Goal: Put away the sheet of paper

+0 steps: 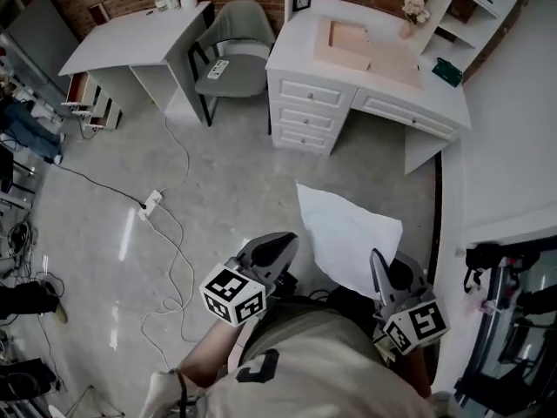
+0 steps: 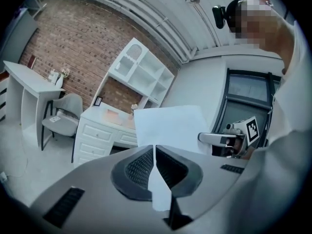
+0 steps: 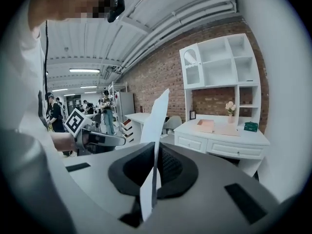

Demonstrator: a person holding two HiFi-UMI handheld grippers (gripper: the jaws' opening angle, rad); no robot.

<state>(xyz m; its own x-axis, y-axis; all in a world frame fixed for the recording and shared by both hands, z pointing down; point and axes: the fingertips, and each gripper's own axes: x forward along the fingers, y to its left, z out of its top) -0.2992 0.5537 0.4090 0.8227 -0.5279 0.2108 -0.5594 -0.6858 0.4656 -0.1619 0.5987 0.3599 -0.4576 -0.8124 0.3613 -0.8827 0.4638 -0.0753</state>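
Note:
A white sheet of paper (image 1: pixel 348 232) hangs in the air over the floor, in front of the person's body. My left gripper (image 1: pixel 285 240) is at its lower left corner and my right gripper (image 1: pixel 376 258) at its lower right edge. In the left gripper view the sheet (image 2: pixel 168 126) runs down between the shut pads of my left gripper (image 2: pixel 155 152). Seen edge-on in the right gripper view, the sheet (image 3: pixel 155 121) is pinched in my right gripper (image 3: pixel 156 150). Each gripper shows in the other's view.
A white desk (image 1: pixel 383 90) with drawers stands ahead, bearing a pink tray (image 1: pixel 348 42), a flower vase (image 1: pixel 411 14) and a green object (image 1: pixel 448 70). A grey chair (image 1: pixel 233 59) and a white table (image 1: pixel 130 46) stand to the left. Cables and a power strip (image 1: pixel 152 203) lie on the floor.

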